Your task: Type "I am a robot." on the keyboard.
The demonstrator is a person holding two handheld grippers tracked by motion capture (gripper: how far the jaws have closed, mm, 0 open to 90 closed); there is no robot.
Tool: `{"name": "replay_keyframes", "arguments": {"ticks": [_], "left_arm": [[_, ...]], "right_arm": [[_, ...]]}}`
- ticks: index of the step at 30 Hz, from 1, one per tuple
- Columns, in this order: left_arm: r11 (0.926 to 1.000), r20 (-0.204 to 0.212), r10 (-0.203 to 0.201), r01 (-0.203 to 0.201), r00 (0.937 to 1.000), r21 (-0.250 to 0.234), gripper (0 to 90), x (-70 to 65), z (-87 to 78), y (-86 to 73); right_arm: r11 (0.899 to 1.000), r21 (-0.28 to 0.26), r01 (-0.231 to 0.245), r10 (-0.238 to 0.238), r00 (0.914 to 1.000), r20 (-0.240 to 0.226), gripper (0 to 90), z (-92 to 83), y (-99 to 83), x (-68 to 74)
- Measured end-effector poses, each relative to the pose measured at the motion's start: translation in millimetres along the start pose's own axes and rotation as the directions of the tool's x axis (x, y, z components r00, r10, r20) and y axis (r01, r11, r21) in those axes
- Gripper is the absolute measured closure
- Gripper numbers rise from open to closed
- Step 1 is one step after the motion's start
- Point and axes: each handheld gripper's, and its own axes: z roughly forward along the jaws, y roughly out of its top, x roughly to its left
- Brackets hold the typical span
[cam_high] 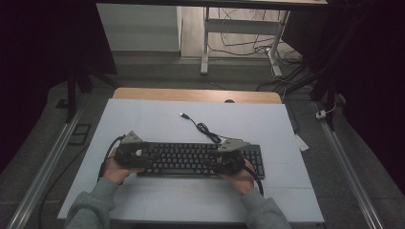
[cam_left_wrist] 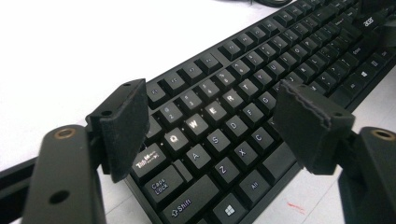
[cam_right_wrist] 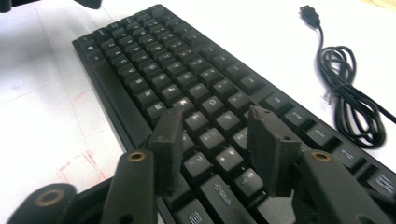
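Observation:
A black keyboard (cam_high: pixel 191 160) lies across the white sheet near the table's front. My left gripper (cam_high: pixel 143 155) hovers over its left end, and in the left gripper view my left gripper (cam_left_wrist: pixel 215 116) stands open above the Q, W, A and S keys of the keyboard (cam_left_wrist: pixel 243 93), nothing between the pads. My right gripper (cam_high: pixel 216 161) is over the keys left of the number pad. In the right gripper view my right gripper (cam_right_wrist: pixel 215 126) is open just above the keyboard (cam_right_wrist: pixel 154 60), holding nothing. The keyboard's coiled USB cable (cam_high: pixel 203 128) lies loose behind it.
The white sheet (cam_high: pixel 157 114) covers a wooden table whose far edge (cam_high: pixel 196 94) shows at the back. The USB cable (cam_right_wrist: pixel 348 93) ends in a plug (cam_right_wrist: pixel 310 14). Faint red marks (cam_right_wrist: pixel 74 168) are on the sheet. Metal rails (cam_high: pixel 43 167) run on both sides.

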Motion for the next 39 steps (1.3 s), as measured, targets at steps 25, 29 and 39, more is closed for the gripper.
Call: {"name": "replay_keyframes", "arguments": {"ticks": [25, 29, 39], "left_arm": [[0.9999, -0.001, -0.002, 0.002, 1.0, 0.015, 22.5, -0.6, 2.6, 0.3], [0.9998, 0.0, 0.001, -0.001, 1.0, 0.02, 22.4, -1.2, 3.8, 0.2], [0.9995, 0.008, 0.008, -0.008, 0.9999, 0.03, 21.8, -1.4, 4.4, -0.1]], "right_arm": [[0.993, 0.082, 0.085, -0.079, 0.9943, -0.071, 89.6, 45.8, 17.7, 27.7], [0.993, 0.085, 0.084, -0.079, 0.9946, -0.068, 89.5, 50.0, 18.5, 28.4], [0.988, 0.103, 0.111, -0.104, 0.9919, -0.073, 89.4, 59.0, 20.4, 34.3]]}}
